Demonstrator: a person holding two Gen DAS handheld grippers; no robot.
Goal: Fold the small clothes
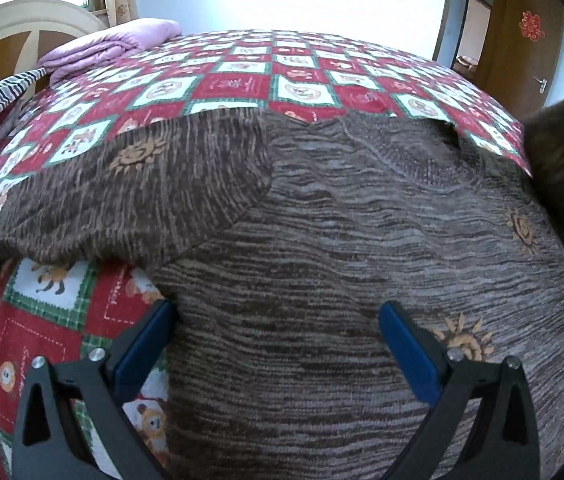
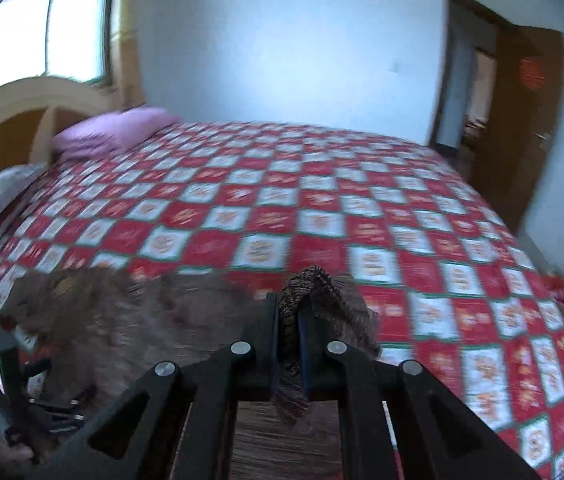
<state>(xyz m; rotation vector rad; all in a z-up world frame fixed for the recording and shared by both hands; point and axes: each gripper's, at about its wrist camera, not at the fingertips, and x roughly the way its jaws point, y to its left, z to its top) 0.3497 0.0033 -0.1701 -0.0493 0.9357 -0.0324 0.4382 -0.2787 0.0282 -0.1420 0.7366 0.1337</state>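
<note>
Sweater, a brown knit with streaky stripes and small orange sun motifs, lies spread on the bed, filling the near half of the left wrist view. One sleeve is folded across to the left, its cuff end lying over the bedspread. At the right edge of that view a dark, blurred fold of the same knit stands lifted off the bed.

Over the sweater's near part hovers the left gripper, its jaws released and spread wide, the blue pads apart with knit fabric lying flat below them and nothing pinched.

In the right wrist view the right gripper has its jaws clenched on a bunched fold of the sweater, which pokes up past the tips and hangs down behind them. This view is blurred.

Around it, the bed wears a red, white and green checked bedspread. A folded lilac blanket sits at the far left by the headboard, a window above, and a brown door stands open at the far right.
</note>
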